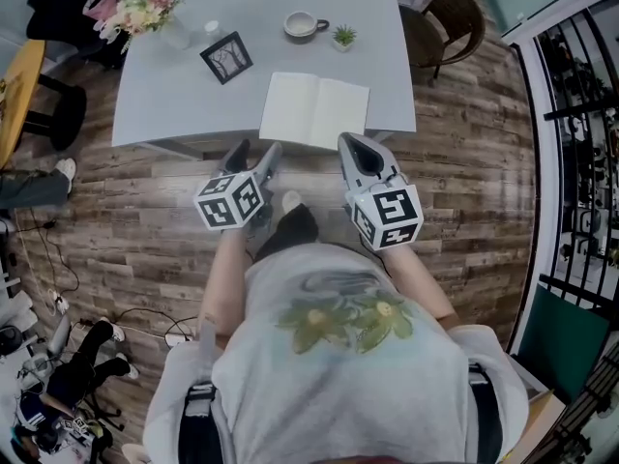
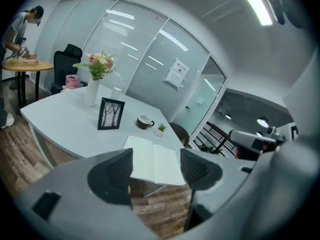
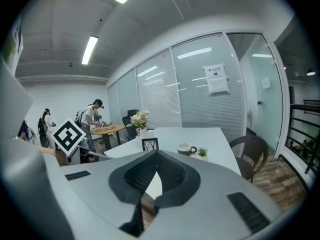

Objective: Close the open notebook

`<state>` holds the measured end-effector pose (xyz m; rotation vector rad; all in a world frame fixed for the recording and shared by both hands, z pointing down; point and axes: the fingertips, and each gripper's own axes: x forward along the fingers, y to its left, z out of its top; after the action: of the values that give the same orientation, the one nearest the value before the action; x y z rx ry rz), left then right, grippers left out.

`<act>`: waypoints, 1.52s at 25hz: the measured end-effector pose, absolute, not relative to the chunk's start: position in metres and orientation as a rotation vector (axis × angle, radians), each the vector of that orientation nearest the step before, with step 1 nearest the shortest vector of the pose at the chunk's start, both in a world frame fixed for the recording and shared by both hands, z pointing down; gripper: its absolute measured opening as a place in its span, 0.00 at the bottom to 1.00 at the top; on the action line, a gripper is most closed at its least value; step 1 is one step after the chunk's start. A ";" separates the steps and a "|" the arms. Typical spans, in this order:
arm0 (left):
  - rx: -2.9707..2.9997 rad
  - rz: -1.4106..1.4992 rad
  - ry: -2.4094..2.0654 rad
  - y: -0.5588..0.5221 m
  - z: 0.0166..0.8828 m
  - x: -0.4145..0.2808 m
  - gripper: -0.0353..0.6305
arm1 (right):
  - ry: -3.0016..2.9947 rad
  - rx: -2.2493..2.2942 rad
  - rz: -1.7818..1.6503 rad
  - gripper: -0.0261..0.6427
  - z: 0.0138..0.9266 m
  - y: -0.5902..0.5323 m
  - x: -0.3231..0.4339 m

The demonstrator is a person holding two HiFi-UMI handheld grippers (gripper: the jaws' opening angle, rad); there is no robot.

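While the notebook (image 1: 314,111) lies open at the bench's (image 1: 184,104) near edge | left hand-held gripper (image 1: 256,153) hovers in front of it, jaws wide apart, nothing between | right hand-held gripper (image 1: 350,143) alongside, jaws pressed together, empty | cup (image 1: 302,25) and picture frame (image 1: 226,57) sit farther back

In its own view, the right gripper (image 3: 156,153) hides most of the notebook (image 3: 154,184); the wall notice (image 3: 216,79) is too small to read.
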<state>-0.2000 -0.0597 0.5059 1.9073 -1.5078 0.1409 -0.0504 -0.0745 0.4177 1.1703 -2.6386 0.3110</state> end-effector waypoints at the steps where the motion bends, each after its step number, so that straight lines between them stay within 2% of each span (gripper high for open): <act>1: 1.901 0.146 -1.504 -0.062 0.509 -0.202 0.47 | -2.634 1.167 0.310 0.06 0.419 -0.078 -0.052; 38: 1.646 0.277 -1.203 -0.111 0.663 -0.237 0.47 | -2.514 1.199 0.430 0.06 0.472 -0.148 -0.063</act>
<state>-0.2366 -0.1109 0.6632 1.6458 -1.2026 0.2772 -0.0627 -0.1479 0.4722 1.1987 -2.5139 0.4300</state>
